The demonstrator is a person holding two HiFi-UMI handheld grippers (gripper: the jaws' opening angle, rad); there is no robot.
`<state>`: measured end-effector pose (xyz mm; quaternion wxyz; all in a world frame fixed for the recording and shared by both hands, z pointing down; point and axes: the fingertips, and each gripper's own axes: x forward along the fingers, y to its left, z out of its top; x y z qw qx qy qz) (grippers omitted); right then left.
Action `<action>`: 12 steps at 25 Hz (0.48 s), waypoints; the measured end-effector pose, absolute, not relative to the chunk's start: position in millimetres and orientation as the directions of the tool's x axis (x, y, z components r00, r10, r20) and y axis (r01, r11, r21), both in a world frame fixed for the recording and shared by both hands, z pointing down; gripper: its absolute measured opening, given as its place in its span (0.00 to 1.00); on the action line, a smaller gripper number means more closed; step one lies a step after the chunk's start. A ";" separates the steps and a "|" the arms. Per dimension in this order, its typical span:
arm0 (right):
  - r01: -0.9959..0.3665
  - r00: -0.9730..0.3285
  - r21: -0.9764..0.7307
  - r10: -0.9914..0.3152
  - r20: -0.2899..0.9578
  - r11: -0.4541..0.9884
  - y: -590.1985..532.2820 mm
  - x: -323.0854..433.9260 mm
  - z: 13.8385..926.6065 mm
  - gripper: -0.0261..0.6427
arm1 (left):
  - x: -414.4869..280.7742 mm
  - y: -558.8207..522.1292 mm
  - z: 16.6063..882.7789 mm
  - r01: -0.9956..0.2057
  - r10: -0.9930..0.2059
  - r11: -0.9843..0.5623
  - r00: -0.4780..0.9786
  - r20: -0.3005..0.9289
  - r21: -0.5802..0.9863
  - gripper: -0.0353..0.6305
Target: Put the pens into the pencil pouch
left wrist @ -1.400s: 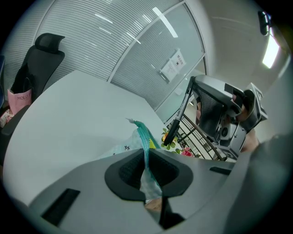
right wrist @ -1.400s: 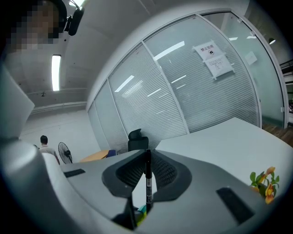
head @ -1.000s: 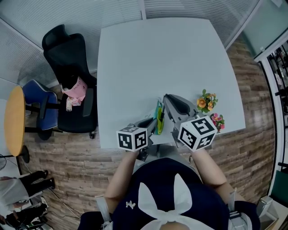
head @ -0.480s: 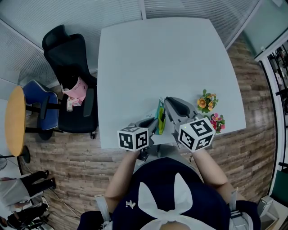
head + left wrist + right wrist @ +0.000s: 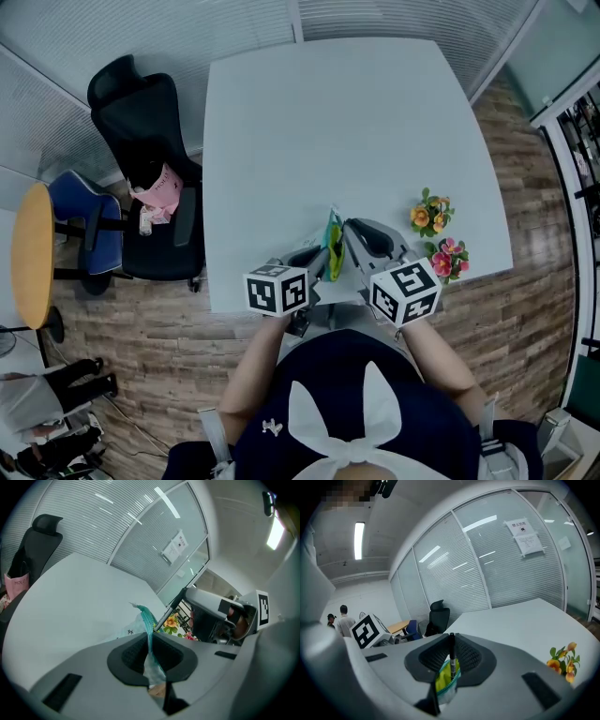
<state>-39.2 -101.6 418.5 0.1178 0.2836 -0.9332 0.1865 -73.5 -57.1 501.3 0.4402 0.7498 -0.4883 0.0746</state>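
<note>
Between left tool [image 5: 149, 657] jaws: pouch [image 5: 148, 623] rim, clamped; right tool [image 5: 451, 654] grips pen [image 5: 452, 645], tip seemingly in pouch; head view hides both.

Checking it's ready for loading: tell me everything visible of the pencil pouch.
The pencil pouch is soft pale fabric with a teal zipper edge and yellow-green lining. It is held upright at the table's near edge, mouth open, rim pinched in the left gripper; the right gripper's black pen points into it.
</note>
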 end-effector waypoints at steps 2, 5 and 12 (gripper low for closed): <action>-0.570 -0.812 -0.286 -0.476 0.337 0.770 -98.3 -39.1 423.0 0.11 | -74.3 -57.3 501.1 -0.798 -0.668 -0.133 0.510 0.542 0.588 0.12; -0.563 -0.814 -0.294 -0.457 0.358 0.772 -94.3 -39.9 431.3 0.11 | -75.5 -58.4 501.7 -0.799 -0.669 -0.128 0.507 0.543 0.588 0.12; -0.554 -0.810 -0.302 -0.420 0.409 0.776 -86.7 -43.6 449.8 0.11 | -78.6 -58.4 503.2 -0.800 -0.669 -0.125 0.504 0.546 0.586 0.12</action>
